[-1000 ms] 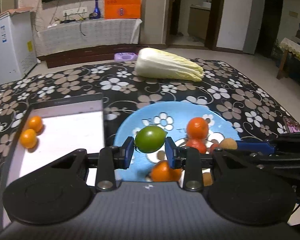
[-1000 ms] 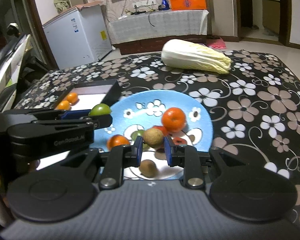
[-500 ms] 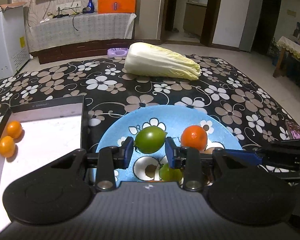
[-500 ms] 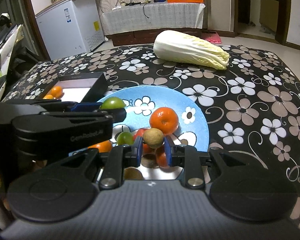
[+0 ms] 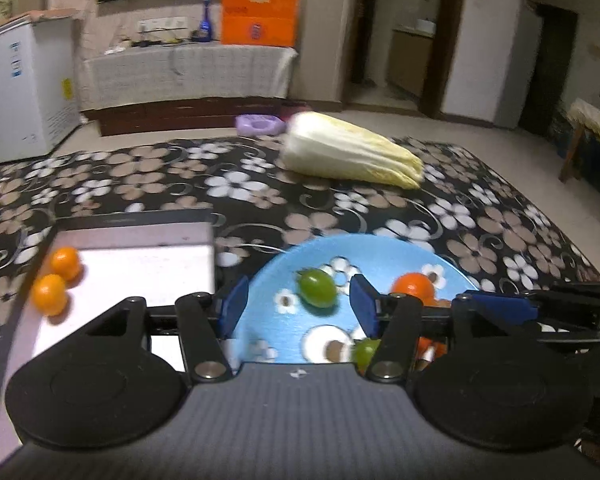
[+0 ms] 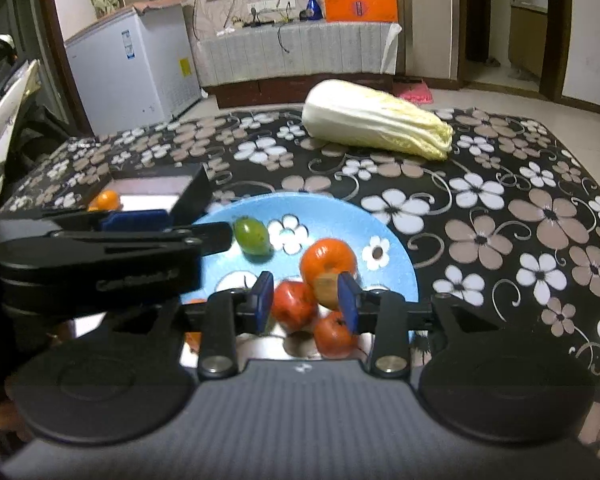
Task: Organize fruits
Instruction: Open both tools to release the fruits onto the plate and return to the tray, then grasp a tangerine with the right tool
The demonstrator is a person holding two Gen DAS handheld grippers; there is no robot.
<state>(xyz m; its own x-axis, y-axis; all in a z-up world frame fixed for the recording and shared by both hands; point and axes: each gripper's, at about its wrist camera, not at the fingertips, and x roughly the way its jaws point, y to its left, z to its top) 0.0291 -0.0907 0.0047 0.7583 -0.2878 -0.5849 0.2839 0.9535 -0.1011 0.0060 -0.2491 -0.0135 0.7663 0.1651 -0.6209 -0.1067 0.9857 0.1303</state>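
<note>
a: where is the green fruit (image 5: 317,289)?

b: it sits between the blue pads of the left claw (image 5: 298,306), over the blue plate (image 5: 284,276). the pads do not touch it. there is a gap on both sides. that claw has just been opening, and now it is apart.

a: and the right claw (image 6: 303,301)?

b: its pads have just been opening too. a small brown fruit (image 6: 327,291) is right by the right pad, a bit blurry, and a red fruit (image 6: 293,305) shows in the gap. i cannot tell if the pads press on the brown one.

a: what else is on the plate?

b: an orange (image 6: 329,261) just behind the brown fruit, one more red fruit (image 6: 334,336) near the claw, and a second green fruit (image 5: 365,351) half hidden behind the left claw's arm.

a: and next to the plate?

b: a box (image 5: 140,256) with a white inside. two small oranges (image 5: 58,285) lie at its left side, touching. far back on the flower cloth (image 6: 500,216) lies a big cabbage (image 6: 374,120).
</note>
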